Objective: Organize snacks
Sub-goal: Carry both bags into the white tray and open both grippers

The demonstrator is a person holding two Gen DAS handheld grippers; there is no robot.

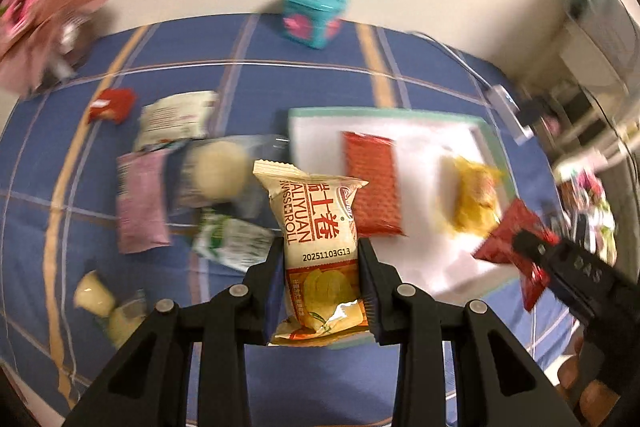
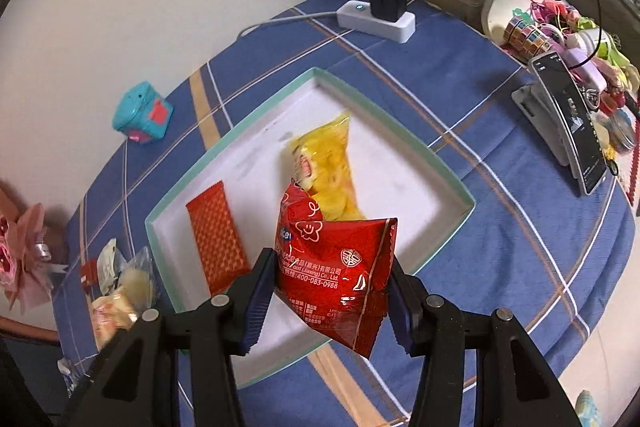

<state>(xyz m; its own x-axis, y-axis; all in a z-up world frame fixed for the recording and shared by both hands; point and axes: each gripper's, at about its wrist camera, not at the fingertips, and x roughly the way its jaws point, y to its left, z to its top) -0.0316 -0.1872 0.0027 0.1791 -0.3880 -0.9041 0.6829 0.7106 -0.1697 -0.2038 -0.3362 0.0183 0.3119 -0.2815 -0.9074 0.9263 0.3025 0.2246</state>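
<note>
We are mid-carry with two snacks. Our left gripper [image 1: 322, 287] pinches a beige Swiss roll packet [image 1: 316, 227] by its lower half, over the tablecloth [image 1: 280, 75] at the tray's near left corner. Our right gripper [image 2: 328, 291] pinches a red packet [image 2: 336, 267] above the white tray [image 2: 460, 191], where an orange bar [image 2: 216, 239] and a yellow packet [image 2: 328, 167] already lie. Next, we judge, each packet needs a bare patch of tray before release; several snacks [image 1: 180, 123] wait outside.
</note>
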